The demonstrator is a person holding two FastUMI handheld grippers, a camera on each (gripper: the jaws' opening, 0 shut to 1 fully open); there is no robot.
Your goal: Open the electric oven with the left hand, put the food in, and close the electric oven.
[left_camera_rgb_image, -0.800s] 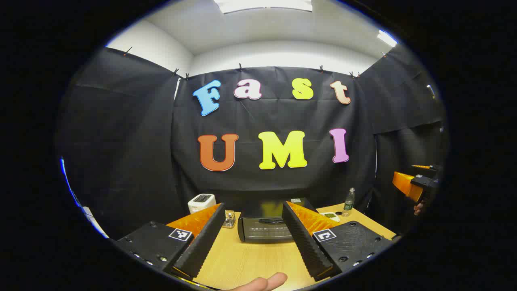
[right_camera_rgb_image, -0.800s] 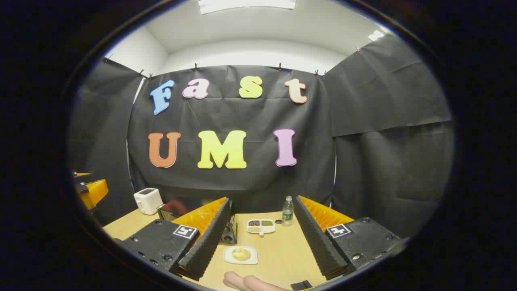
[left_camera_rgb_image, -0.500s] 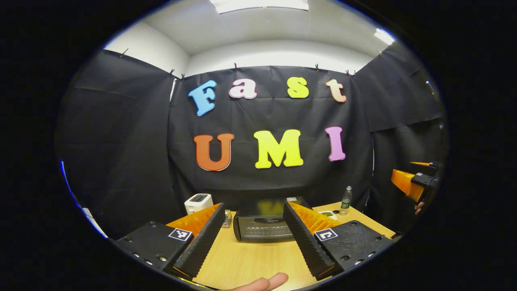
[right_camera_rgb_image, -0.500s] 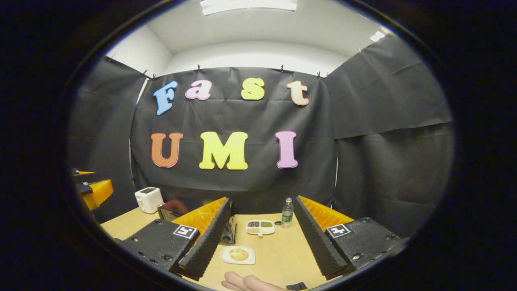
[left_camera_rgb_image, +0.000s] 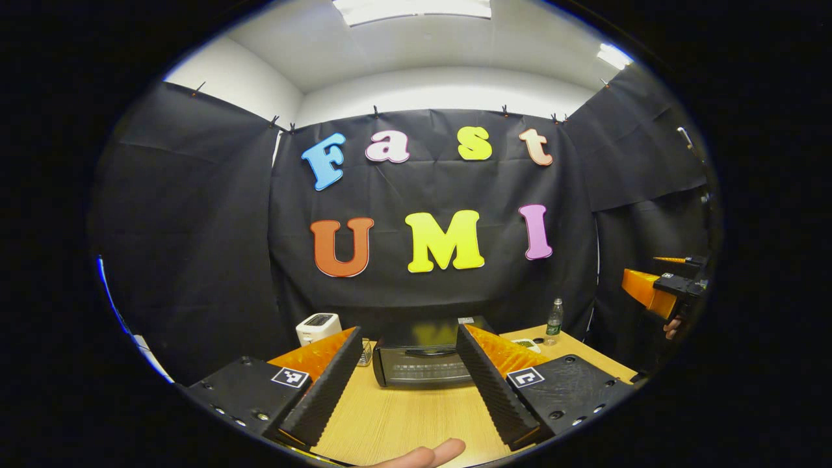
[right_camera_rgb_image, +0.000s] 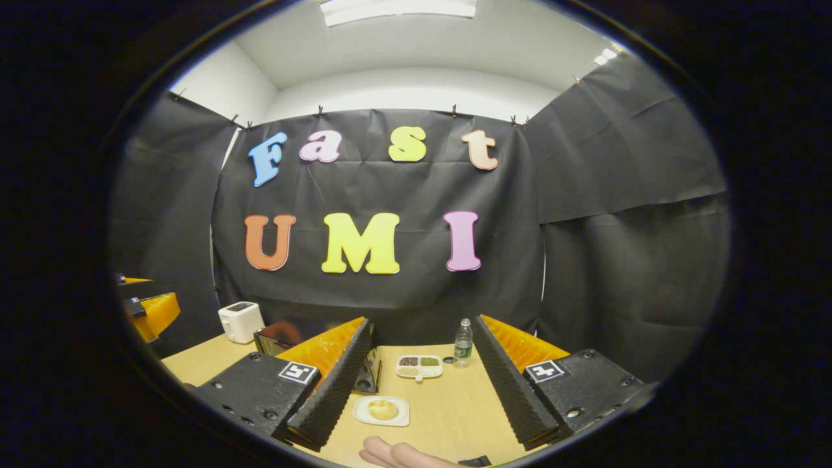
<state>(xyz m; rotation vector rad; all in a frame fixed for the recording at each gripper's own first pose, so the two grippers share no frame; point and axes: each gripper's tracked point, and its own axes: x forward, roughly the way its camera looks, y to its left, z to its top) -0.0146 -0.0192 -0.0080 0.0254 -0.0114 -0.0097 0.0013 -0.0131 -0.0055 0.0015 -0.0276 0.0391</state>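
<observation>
A black electric oven stands on the wooden table with its door shut, straight ahead between the fingers of my open left gripper. In the right gripper view the oven sits at the left, partly hidden by a finger. A small white plate with a round golden piece of food lies on the table between the fingers of my open right gripper. Both grippers hang above the table's near edge, holding nothing. The right gripper also shows at the far right of the left gripper view.
A white toaster stands left of the oven, with a small glass jar beside it. A divided white dish of seasonings and a plastic bottle sit at the table's back right. A fingertip shows at the bottom.
Both cameras have drifted slightly: the oven has shifted left in the left gripper view, and the plate has moved up a little in the right gripper view. Both grippers stay open.
</observation>
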